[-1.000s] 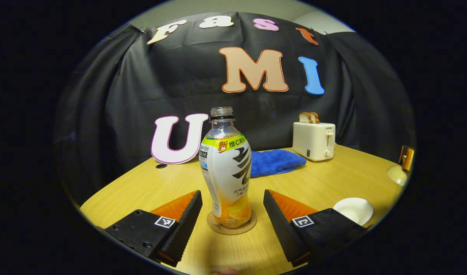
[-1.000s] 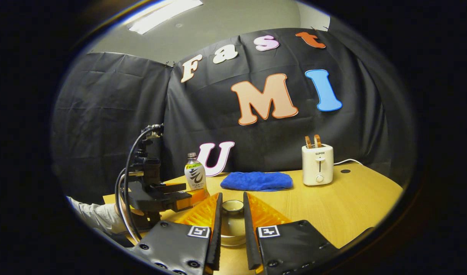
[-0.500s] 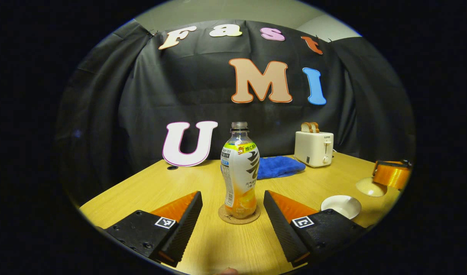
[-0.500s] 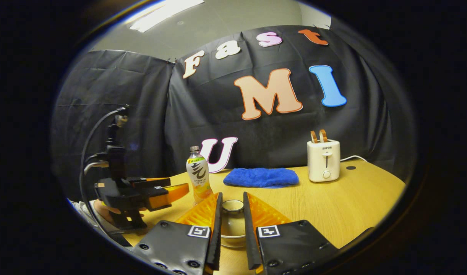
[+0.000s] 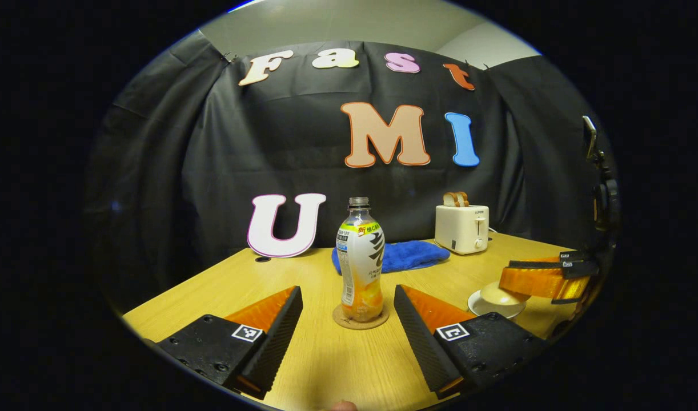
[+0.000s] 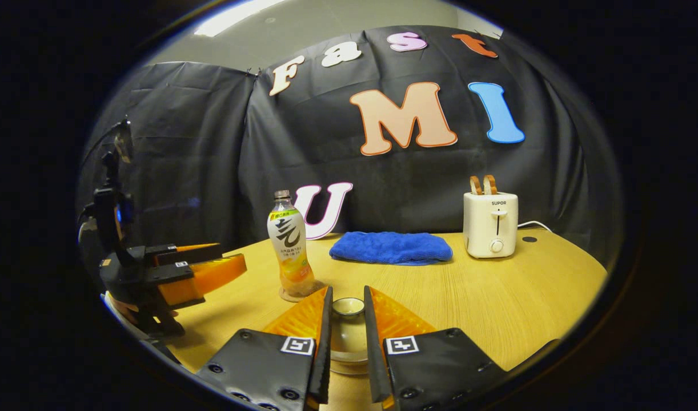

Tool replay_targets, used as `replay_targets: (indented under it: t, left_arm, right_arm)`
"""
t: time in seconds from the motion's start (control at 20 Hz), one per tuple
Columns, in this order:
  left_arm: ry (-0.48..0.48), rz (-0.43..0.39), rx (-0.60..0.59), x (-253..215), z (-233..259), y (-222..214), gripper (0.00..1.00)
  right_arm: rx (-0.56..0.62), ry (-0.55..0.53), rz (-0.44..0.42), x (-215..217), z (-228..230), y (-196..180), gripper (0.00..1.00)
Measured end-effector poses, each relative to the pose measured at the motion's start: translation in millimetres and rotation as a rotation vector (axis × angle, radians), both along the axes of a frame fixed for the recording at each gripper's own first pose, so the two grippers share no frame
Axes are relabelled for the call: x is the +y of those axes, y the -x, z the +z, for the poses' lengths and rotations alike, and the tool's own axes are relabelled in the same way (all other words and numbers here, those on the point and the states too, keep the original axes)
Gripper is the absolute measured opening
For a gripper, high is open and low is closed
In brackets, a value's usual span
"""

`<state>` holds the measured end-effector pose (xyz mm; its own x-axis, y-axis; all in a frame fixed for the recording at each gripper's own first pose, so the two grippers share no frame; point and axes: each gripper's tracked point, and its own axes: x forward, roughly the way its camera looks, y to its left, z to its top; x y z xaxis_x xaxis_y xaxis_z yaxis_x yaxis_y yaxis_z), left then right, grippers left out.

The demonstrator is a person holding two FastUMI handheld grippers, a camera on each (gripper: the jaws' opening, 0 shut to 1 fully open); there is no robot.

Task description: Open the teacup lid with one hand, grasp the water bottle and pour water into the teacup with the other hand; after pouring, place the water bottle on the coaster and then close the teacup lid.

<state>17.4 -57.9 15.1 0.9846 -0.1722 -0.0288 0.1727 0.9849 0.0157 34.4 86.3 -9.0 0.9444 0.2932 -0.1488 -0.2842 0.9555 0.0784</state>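
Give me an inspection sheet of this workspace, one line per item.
Surface: wooden table, bare in front.
Job's things: water bottle upright on coaster, uncapped; teacup lid over teacup.
Clutter: blue cloth; toaster holding toast.
Grippers: left gripper open, short of the bottle; right gripper shut on teacup lid.
Cables: toaster cord trailing right.
Surroundings: black cloth wall.
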Motion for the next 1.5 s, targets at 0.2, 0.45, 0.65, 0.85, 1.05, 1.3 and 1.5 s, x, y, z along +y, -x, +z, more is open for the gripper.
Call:
replay_targets:
  t: [0.2, 0.45, 0.65, 0.85, 1.05, 1.3, 1.5]
  left_arm:
    - [0.002, -0.011, -0.015, 1, 3, 6, 0.94]
    - [0.0, -0.02, -0.034, -1, 7, 9, 0.94]
    - [0.016, -0.033, -0.025, -6, 5, 12, 0.94]
    - [0.025, -0.033, -0.019, -7, 3, 13, 0.94]
    - [0.028, -0.021, -0.035, -4, 7, 17, 0.94]
    - [0.056, -0.012, -0.037, -5, 1, 24, 0.94]
    - [0.051, 0.006, -0.038, 1, -4, 29, 0.94]
  right_arm:
    - [0.015, 0.016, -0.019, 1, -9, -6, 0.3]
    - [0.011, 0.029, -0.028, 2, -14, -7, 0.31]
    - [-0.001, 0.048, -0.042, 0, -17, -4, 0.35]
    - [-0.015, 0.054, -0.052, -3, -14, 2, 0.52]
    - [-0.055, 0.021, -0.064, -13, 5, 13, 0.84]
    - [-0.119, 0.018, -0.119, -38, 23, 36, 0.99]
    - [-0.142, 0.015, -0.156, -56, 23, 50, 0.97]
